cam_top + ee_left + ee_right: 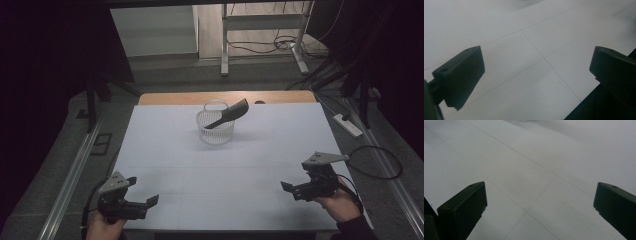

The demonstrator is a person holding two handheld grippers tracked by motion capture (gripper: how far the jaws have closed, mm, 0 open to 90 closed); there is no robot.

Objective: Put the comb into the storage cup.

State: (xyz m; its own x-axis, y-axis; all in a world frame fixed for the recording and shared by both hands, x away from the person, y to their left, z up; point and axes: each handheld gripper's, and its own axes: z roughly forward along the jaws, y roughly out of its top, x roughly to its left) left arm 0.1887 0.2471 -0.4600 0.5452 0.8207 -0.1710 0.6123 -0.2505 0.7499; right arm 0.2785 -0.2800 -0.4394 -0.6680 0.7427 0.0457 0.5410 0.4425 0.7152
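Note:
A white mesh basket (215,131) stands at the back middle of the white table (225,170). A dark comb (228,114) leans in it, its upper end sticking out over the right rim. My left gripper (145,192) is held low at the front left corner, open, with nothing between its jaws; its gripper view looks between the wide-apart fingers (459,76) onto bare table. My right gripper (286,186) sits at the front right, also open and empty, its fingers (464,207) spread over the white surface. Both are far from the basket.
The table's wooden back edge (227,97) shows behind the white sheet. Metal rails (70,175) run along both sides of the table. A power strip (347,125) and cables lie on the floor at right. A desk frame (260,30) stands beyond.

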